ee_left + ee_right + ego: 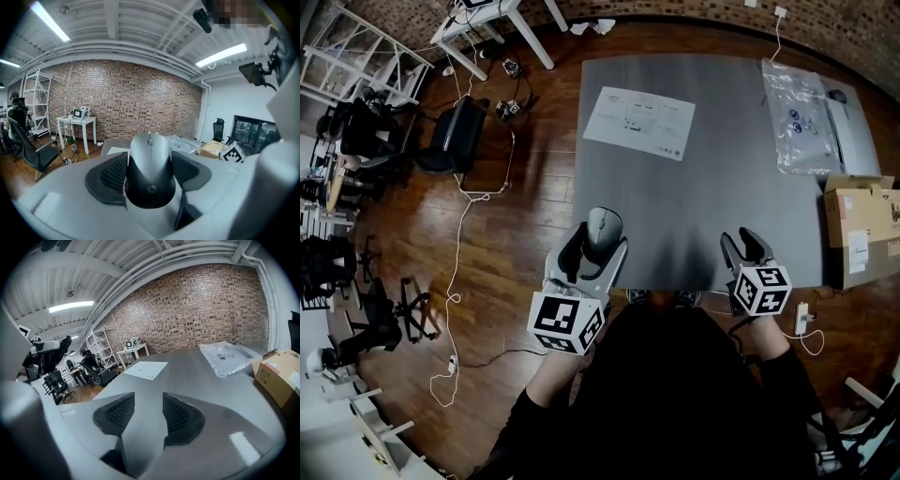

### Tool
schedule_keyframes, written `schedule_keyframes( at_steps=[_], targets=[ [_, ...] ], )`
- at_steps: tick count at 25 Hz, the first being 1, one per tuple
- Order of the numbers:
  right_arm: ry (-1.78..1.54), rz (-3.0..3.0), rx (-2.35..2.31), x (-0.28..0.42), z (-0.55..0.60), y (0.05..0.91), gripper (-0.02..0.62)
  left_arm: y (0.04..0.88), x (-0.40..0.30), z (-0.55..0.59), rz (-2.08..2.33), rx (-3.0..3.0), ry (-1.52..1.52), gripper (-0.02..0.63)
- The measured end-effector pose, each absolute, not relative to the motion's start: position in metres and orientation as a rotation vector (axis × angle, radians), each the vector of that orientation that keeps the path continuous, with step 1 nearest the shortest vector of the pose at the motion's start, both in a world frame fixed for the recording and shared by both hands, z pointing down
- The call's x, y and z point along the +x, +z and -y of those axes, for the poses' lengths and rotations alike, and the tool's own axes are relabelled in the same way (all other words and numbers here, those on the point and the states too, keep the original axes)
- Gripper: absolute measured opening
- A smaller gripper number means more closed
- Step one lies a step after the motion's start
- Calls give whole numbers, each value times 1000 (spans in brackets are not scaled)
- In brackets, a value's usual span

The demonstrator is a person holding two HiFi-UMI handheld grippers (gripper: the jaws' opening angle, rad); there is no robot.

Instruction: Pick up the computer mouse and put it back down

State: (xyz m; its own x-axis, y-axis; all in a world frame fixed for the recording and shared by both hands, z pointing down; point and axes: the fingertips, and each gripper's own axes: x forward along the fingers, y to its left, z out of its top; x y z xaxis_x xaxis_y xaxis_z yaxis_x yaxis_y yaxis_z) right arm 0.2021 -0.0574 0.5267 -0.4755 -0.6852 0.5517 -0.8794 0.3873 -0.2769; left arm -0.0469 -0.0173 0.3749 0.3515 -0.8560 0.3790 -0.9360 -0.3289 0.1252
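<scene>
With the left claw (596, 249) gripping the computer mouse (150, 164) and the right claw (745, 246) open and empty, hold the mouse level over the table (722, 169).

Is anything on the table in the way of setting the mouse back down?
Nothing visible is. The left gripper holds the mouse over a bare stretch of the table. The paper sheet and the plastic bag lie farther off.

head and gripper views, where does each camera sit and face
Head view: on the head, down at the table; left gripper, right gripper, sleeves show.
Left gripper view: on that gripper, along jaws clamping the mouse.
Right gripper view: on that gripper, along open empty jaws, across table.
Shared: head and right views show the paper.
</scene>
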Motion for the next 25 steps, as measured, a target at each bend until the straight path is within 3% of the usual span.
schedule_keyframes(
  at_steps=[13, 25],
  targets=[
    [765, 2281, 1368, 201, 45, 523, 190, 561, -62, 77, 1339, 2115, 805, 279],
    [825, 2230, 1431, 227, 33, 532, 190, 648, -54, 103, 1206, 1988, 1065, 279]
  ],
)
